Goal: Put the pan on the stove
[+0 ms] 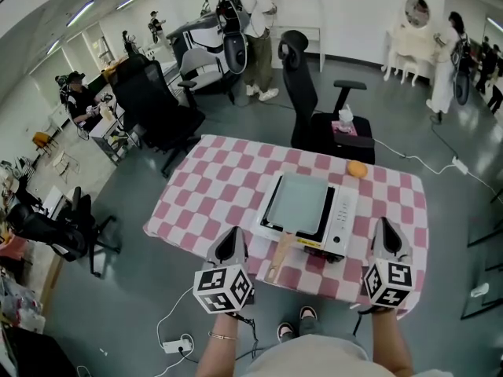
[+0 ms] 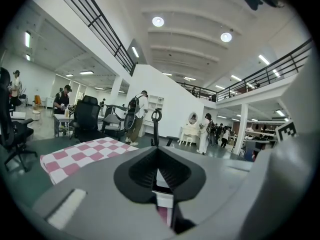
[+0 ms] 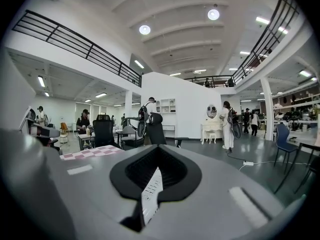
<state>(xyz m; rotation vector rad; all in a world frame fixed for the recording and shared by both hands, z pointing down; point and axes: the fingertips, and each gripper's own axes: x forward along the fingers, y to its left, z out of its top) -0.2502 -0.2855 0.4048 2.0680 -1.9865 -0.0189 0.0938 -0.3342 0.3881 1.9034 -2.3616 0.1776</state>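
Observation:
A square grey pan (image 1: 296, 203) with a wooden handle (image 1: 278, 258) sits on the white portable stove (image 1: 343, 218), in the middle of the table in the head view. The handle points toward me at the near edge. My left gripper (image 1: 233, 234) hovers just left of the handle, shut and empty. Right of the stove, my right gripper (image 1: 384, 225) is also shut with nothing in it. Both point away from me, over the near part of the table. In each gripper view the jaws meet in a narrow slit, left gripper (image 2: 158, 151), right gripper (image 3: 158, 150).
The table carries a pink and white checked cloth (image 1: 212, 183). An orange (image 1: 357, 168) lies at the far right of it. Black office chairs (image 1: 314, 108) stand behind the table and to its left. Cables and a power strip (image 1: 176, 344) lie on the floor near my feet.

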